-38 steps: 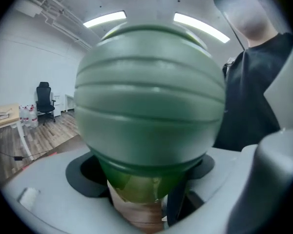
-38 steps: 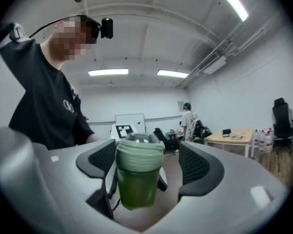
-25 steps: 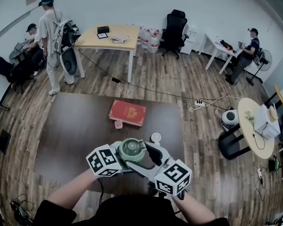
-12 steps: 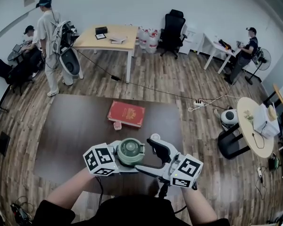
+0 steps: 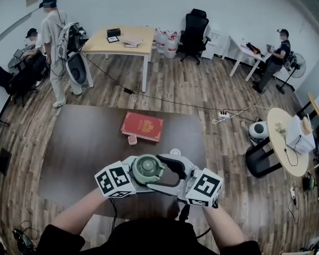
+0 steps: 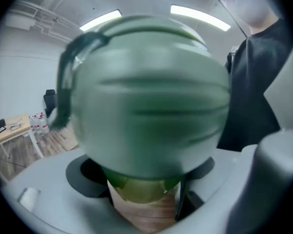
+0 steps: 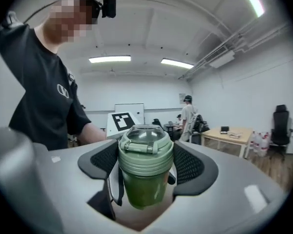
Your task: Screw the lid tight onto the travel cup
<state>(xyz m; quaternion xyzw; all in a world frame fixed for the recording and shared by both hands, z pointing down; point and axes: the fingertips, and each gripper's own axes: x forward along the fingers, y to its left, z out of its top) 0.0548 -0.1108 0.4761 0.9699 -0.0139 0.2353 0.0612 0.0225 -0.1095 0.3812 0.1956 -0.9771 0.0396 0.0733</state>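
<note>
So the green travel cup [image 7: 144, 186] is upright with its lid [image 7: 145, 147] on, up over the near edge of the brown table [image 5: 85, 137], roughly mid-way along it. The left gripper [image 6: 144, 179] is clamped around the cup's body; its view is basically just a blurry green blob right up close. The right gripper [image 7: 146, 162] comes in from the other side, its 2 jaws closing on the lid, black pads right against the lid's ribbed sides. Further out, a red book [image 5: 143, 126] lies flat toward the table's far edge, with a small white round thing [image 5: 175, 153] just beyond the right gripper.
</note>
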